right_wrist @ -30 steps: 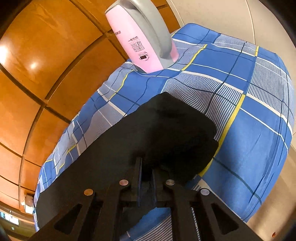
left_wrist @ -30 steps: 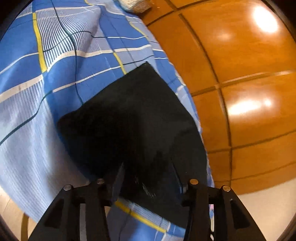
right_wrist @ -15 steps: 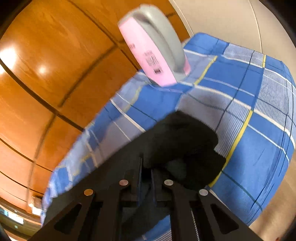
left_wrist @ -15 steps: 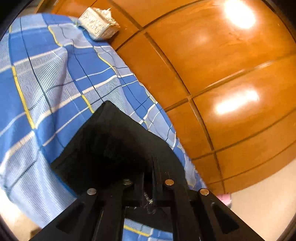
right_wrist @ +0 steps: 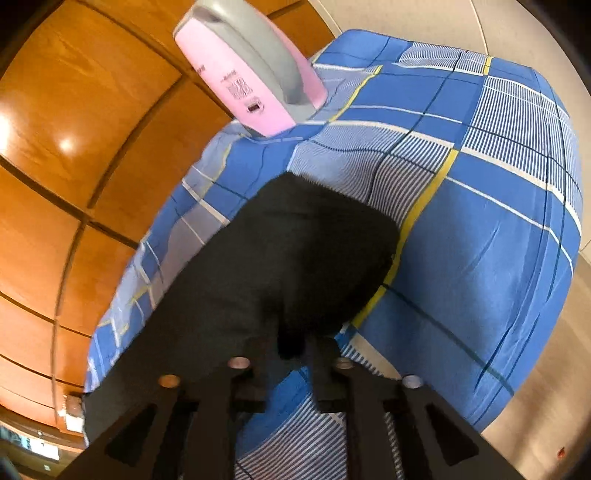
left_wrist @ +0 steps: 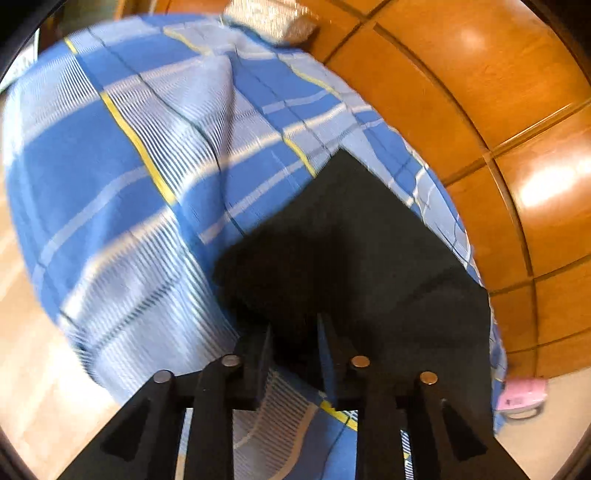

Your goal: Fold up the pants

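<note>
So, left wrist view first: my left gripper [left_wrist: 293, 338] has its fingers parted with a clear gap between them, and I don't see them pinching anything. The black pants [left_wrist: 354, 258] lie flat on the blue plaid sheet [left_wrist: 122, 177] right in front of the fingertips, with one corner pointing away toward the orange wood-panel wall [left_wrist: 480, 92]. A silvery box [left_wrist: 273, 18] sits at the far edge of the sheet against that wall, and there's something pink [left_wrist: 522, 397] low on the right, too blurry for me to say more.

Right wrist view: my right gripper [right_wrist: 291, 345] also has a gap between its fingers, but a tab of the dark fabric sits between the tips. Honestly I can't tell if it's actually clamped or just lying there. The pants [right_wrist: 280, 258] run as a long dark strip from lower left up toward the middle of the sheet [right_wrist: 480, 240]. A pink and grey appliance [right_wrist: 251, 66] stands on the sheet just past the far end of the pants, near the wall [right_wrist: 74, 110].
</note>
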Tool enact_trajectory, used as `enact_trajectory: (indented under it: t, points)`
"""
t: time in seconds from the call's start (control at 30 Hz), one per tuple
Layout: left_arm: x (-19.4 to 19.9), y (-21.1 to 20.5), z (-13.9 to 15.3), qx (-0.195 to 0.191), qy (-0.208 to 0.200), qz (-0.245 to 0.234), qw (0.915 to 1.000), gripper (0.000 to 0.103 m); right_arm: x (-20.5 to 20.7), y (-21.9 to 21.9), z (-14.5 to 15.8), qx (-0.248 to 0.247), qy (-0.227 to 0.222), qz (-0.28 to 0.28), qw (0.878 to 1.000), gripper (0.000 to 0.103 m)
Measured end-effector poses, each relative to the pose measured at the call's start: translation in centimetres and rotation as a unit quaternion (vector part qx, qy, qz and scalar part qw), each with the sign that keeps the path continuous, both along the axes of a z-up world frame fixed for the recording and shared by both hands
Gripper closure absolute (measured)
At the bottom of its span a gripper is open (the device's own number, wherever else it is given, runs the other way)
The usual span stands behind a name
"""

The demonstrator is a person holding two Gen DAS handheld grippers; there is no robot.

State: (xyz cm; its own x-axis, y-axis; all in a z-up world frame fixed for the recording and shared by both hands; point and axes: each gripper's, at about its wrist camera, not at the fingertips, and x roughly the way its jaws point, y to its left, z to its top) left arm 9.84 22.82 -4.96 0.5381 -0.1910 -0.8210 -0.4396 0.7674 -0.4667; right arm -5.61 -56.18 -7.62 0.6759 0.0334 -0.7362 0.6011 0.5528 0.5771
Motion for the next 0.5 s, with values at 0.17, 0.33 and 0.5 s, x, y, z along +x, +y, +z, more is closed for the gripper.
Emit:
enact_trajectory:
  t: [0.17,0.33,0.5]
  points:
    - [-1.1,-1.1,3.2,0.047,-0.043,0.014,0.9979,0.070,-2.3,-1.8,-0.3,0.029,-0.054,-0.030,0.998,0.071]
    - [0.5,-6.9,4.3,0.070,-0.076,-0.071,0.9921,0.067,-2.2,-3.4,-1.0,0.081,-0.103,-0.052,0.990,0.068]
    - [2.6,-15.2,2.5,0.079,-0.060,-0.185,0.9778,0.067,1.0,-4.1,0.4,0.042,-0.086,-0.034,0.995,0.082]
